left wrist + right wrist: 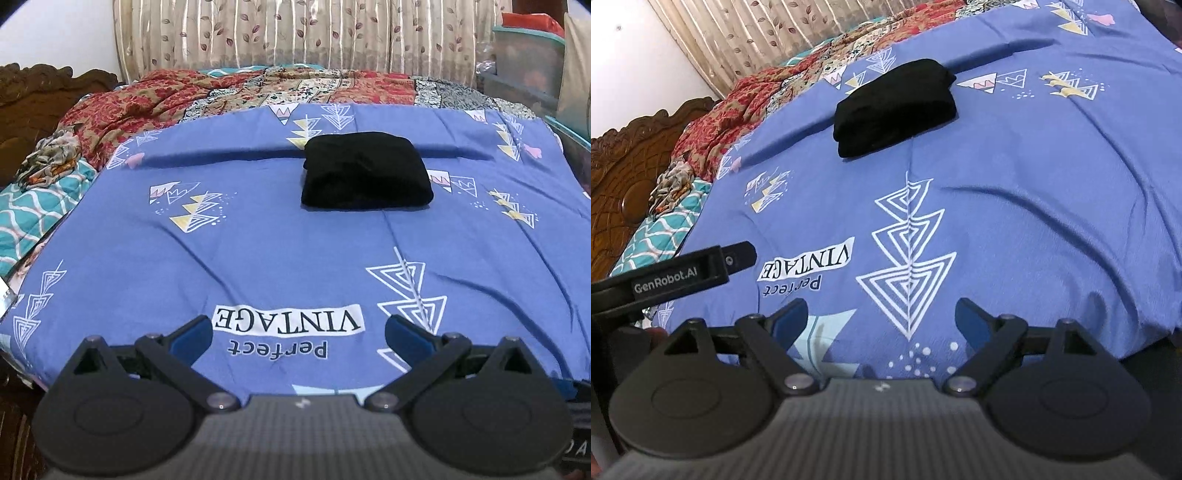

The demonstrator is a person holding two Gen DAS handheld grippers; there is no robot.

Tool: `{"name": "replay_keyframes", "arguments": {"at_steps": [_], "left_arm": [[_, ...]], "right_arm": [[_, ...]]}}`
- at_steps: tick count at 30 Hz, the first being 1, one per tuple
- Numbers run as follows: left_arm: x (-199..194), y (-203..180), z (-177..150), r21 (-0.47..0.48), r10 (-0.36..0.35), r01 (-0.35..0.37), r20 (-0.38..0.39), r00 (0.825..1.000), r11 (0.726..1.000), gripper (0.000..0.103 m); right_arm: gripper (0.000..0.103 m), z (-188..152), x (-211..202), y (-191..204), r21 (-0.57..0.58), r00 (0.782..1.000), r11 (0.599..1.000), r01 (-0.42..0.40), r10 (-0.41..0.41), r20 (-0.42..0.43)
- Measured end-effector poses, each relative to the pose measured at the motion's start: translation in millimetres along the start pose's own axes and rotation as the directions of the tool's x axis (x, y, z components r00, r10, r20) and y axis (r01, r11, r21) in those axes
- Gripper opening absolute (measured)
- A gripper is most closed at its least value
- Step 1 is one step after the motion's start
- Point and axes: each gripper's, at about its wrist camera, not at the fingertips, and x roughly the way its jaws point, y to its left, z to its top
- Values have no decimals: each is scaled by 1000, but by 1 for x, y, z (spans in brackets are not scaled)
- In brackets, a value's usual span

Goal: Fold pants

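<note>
Both grippers' jaws gape empty; folded pants (366, 173) lie apart.

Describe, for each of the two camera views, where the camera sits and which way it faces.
Left wrist: on the left gripper, open, looking level across the blue bedspread at the folded black pants and curtain.
Right wrist: on the right gripper, open, tilted view; the left gripper's body shows at left.
Shared: pants, "Perfect VINTAGE" print, headboard.
</note>
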Motion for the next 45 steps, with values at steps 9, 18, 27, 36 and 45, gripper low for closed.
{"name": "replay_keyframes", "arguments": {"at_steps": [9, 18, 27, 36, 45], "left_arm": [[12, -3, 3, -12, -5, 5, 0, 1000, 1000, 103], [25, -5, 0, 6, 39, -39, -28, 999, 999, 103], [43, -12, -4, 51, 53, -48, -98, 994, 998, 103], [45, -18, -5, 108, 105, -97, -74, 992, 989, 103], [53, -16, -5, 97, 77, -65, -124, 989, 993, 103]], "right_arm": [[89, 4, 6, -5, 19, 999, 999, 34, -34, 10], [90, 4, 19, -10, 28, 999, 999, 33, -33, -21], [90, 6, 23, -20, 49, 999, 998, 25, -23, -44], [90, 7, 29, -25, 70, 998, 997, 17, -13, -62], [90, 10, 30, -26, 55, 998, 998, 20, -17, -61]]}}
